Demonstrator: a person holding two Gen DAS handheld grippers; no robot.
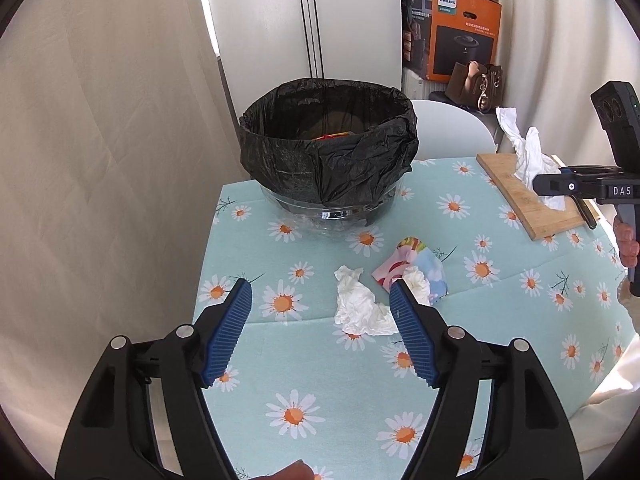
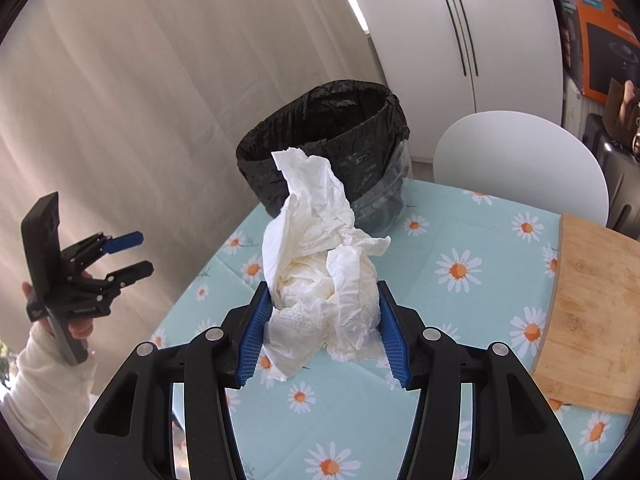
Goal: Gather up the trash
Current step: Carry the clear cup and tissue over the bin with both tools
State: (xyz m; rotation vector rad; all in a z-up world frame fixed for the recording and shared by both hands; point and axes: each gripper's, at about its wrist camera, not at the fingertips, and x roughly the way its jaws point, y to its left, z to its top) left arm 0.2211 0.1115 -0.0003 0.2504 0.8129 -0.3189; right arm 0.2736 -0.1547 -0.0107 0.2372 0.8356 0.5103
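Observation:
A bin (image 1: 328, 152) lined with a black bag stands at the table's far side; it also shows in the right wrist view (image 2: 324, 152). My right gripper (image 2: 324, 300) is shut on a big crumpled white tissue (image 2: 320, 256), held above the table; the left wrist view shows it at the right (image 1: 532, 152). My left gripper (image 1: 320, 292) is open and empty above the table, also seen at the left of the right wrist view (image 2: 134, 250). Just past its fingertips lie a crumpled white tissue (image 1: 360, 304) and a colourful wrapper (image 1: 416, 264).
A wooden cutting board (image 1: 524, 196) lies on the table's right side, with a dark-handled utensil on it. The daisy-print tablecloth (image 1: 304, 360) covers the table. A white chair (image 2: 520, 160) stands behind. Curtains hang at the left, boxes and bags at the back right.

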